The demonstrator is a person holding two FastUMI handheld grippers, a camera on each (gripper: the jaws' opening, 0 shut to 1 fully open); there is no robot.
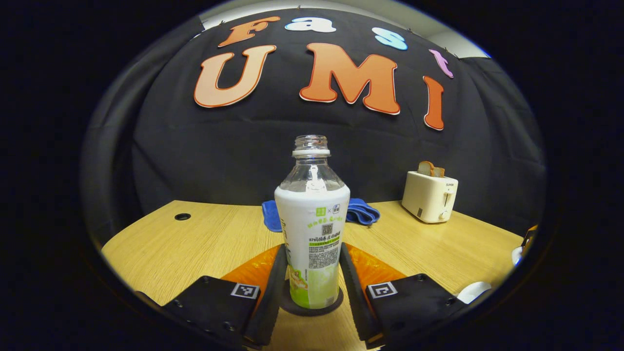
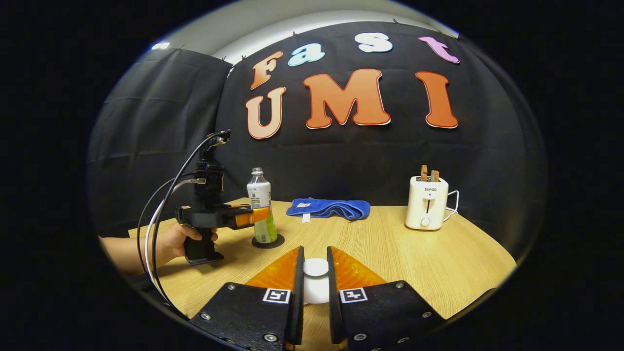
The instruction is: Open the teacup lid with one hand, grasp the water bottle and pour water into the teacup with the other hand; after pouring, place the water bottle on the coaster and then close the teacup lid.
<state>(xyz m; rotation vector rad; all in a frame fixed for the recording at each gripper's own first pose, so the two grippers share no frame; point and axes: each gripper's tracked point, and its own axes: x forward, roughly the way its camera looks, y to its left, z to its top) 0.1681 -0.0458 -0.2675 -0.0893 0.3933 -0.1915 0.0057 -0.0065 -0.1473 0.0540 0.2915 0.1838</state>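
The water bottle (image 1: 312,234), clear on top with a white and green label and no cap, stands upright on a dark round coaster (image 1: 312,308). My left gripper (image 1: 312,273) is shut on its lower body, one finger against each side. In the right gripper view the same bottle (image 2: 261,204) shows at the table's left, with the left gripper (image 2: 253,215) held there by a hand. My right gripper (image 2: 314,278) is shut on the white teacup lid (image 2: 316,268). A white rim, probably the teacup (image 1: 475,291), peeks in at the lower right of the left gripper view.
A folded blue cloth (image 2: 329,207) lies at the back of the wooden table (image 2: 414,258). A cream toaster (image 2: 426,207) with bread slices stands at the back right. Cables hang from the left gripper. A cable hole (image 1: 182,216) is at the table's far left.
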